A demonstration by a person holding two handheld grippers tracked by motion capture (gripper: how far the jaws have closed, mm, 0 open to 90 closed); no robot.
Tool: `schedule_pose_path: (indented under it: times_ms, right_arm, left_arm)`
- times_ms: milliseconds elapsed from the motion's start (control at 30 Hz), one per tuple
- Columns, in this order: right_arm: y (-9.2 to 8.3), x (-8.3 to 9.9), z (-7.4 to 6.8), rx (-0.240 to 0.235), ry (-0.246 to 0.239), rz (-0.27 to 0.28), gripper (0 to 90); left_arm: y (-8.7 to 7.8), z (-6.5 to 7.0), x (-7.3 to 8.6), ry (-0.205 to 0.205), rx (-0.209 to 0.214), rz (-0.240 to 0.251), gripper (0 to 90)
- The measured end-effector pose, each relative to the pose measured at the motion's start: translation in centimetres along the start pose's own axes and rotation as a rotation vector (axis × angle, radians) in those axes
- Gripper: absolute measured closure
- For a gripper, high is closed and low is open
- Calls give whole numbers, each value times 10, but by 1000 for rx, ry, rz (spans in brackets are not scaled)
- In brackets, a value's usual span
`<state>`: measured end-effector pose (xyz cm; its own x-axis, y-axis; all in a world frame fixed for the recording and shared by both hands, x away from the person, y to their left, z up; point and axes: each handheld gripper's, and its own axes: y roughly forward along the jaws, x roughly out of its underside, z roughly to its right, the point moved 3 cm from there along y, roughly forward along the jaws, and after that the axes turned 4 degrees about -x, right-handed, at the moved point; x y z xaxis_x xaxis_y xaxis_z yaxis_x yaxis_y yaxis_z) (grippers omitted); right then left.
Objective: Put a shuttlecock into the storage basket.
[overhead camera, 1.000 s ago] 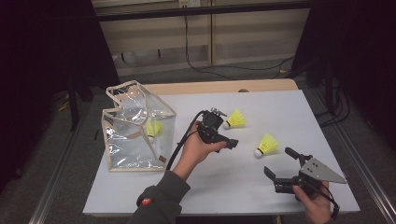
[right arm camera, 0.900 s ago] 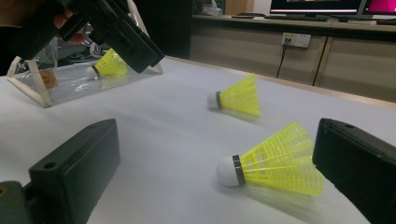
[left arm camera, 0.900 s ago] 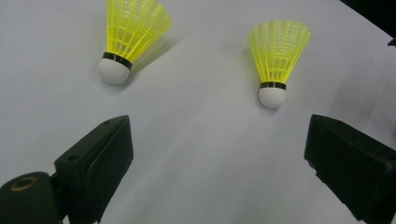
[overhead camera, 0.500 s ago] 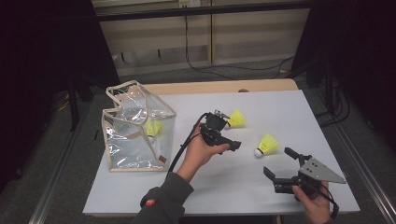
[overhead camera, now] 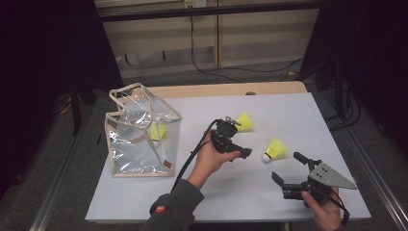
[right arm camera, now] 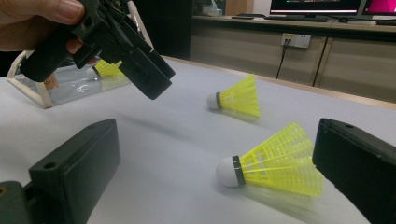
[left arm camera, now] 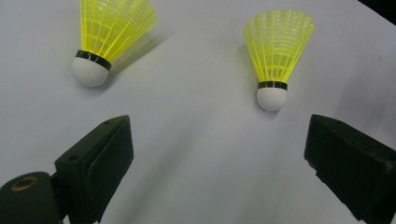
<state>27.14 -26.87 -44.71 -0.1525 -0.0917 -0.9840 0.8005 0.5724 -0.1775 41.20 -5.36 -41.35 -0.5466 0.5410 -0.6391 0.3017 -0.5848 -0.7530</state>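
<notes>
Left gripper [left arm camera: 219, 154] hovers open above the worktop [left arm camera: 196, 140], 2 yellow shuttlecocks [left arm camera: 273, 58] just ahead. Right gripper [right arm camera: 215, 172] open, one shuttlecock between its jaws.

Shuttlecock in bag [overhead camera: 158, 132] blurred thru clear plastic (cork end hid); far shuttlecock [overhead camera: 244, 122] part-hid behind left gripper [overhead camera: 230, 139].

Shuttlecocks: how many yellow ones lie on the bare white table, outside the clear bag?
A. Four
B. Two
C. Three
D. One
B: the high view shows one shuttlecock past the left gripper and another shuttlecock nearer the right gripper; a third one sits inside the clear bag.
</notes>
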Motion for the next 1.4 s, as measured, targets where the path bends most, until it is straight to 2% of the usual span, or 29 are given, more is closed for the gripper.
schedule_pose_path:
  times_ms: [300,700,933,1233,1400]
  right_arm:
    - [0,0,0,-1,-2,-1,8]
    - [0,0,0,-1,0,-2,9]
    - [0,0,0,0,1,-2,9]
    - [0,0,0,0,1,-1,8]
    - [0,0,0,0,-3,-3,9]
  left_arm:
    - [6,3,1,-6,2,1,82]
    - [15,7,3,19,5,-13,82]
    - [19,10,4,10,10,-3,80]
    - [24,14,4,30,20,-4,77]
    - [29,17,4,23,30,10,76]
